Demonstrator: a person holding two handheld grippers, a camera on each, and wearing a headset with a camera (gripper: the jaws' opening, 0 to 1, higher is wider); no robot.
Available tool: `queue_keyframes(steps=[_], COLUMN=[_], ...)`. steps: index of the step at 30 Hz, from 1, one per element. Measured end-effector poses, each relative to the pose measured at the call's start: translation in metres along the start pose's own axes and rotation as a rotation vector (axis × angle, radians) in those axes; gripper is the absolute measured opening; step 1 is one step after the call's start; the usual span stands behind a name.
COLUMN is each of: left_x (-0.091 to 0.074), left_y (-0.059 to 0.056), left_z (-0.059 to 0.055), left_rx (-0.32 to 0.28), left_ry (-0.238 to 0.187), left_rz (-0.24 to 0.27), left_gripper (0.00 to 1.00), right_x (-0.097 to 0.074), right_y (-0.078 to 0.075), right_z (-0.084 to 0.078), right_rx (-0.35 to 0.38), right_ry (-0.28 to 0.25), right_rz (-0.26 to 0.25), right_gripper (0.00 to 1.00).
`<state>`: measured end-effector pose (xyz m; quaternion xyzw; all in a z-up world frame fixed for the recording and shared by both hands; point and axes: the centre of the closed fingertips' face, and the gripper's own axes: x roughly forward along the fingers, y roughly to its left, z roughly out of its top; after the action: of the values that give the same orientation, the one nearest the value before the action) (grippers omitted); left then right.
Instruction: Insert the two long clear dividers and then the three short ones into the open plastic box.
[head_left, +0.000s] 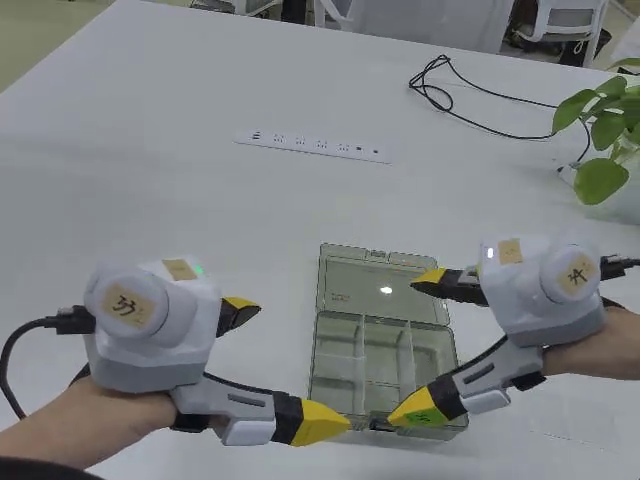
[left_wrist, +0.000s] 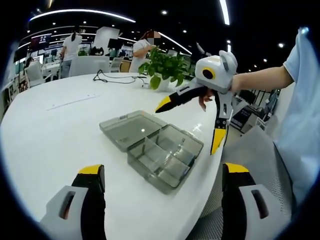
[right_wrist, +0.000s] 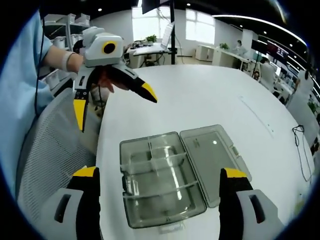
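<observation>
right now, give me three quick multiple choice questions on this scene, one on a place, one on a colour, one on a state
1. Where does the power strip lie?
A. beyond the box, farther up the table
B. inside the box
C. under a gripper

2. What colour are the tips of the left gripper and the right gripper?
A. red
B. yellow
C. blue

3. How is the lid of the box?
A. shut
B. open, lying flat
C. held in a gripper

Answers:
1 A, the strip lies past the lid on the white table.
2 B, all four tips show yellow.
3 B, the lid lies flat behind the compartments, and both grippers are open and hold nothing.
</observation>
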<state>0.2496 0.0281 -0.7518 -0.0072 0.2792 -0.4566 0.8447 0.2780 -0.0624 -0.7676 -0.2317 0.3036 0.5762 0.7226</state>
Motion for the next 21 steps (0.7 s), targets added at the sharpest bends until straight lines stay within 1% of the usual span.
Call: queue_keyframes(steps=[4,6,8,14,16,18,19,20,21], left_x=[0.001,0.002,0.002,0.002,0.002,0.002,0.002,0.002,0.002], left_y=[0.001,0.002,0.004,0.006,0.006,0.007,0.007,0.007,0.007], left_z=[0.004,0.003,0.002,0.004,0.005,0.005,0.005,0.005,0.006], left_rx=[0.011,0.021,0.036,0.036,0.035,0.039,0.040,0.041,0.046], left_ry=[-0.012,-0.003,0.004,0.005,0.001,-0.001,0.001,0.000,-0.002], left_rz=[-0.003,-0.004,0.003,0.002,0.003,0.003,0.003,0.003,0.003], left_gripper=[1.00,1.00,1.00,1.00,1.00,1.00,1.00,1.00,1.00], right_x=[-0.016,-0.023,-0.031,-0.052,-0.058,-0.064,-0.067,-0.068,-0.071], right_y=[-0.008,-0.011,-0.014,-0.022,-0.022,-0.024,-0.024,-0.023,-0.022], right_z=[-0.017,-0.025,-0.032,-0.056,-0.065,-0.075,-0.084,-0.086,-0.094], right_rx=[0.024,0.041,0.046,0.087,0.097,0.094,0.097,0.097,0.091], right_ry=[0.014,0.021,0.025,0.052,0.064,0.082,0.106,0.114,0.137], right_rz=[-0.033,-0.050,-0.065,-0.113,-0.116,-0.125,-0.120,-0.121,-0.117], right_gripper=[1.00,1.00,1.00,0.99,0.99,0.99,0.98,0.96,0.94])
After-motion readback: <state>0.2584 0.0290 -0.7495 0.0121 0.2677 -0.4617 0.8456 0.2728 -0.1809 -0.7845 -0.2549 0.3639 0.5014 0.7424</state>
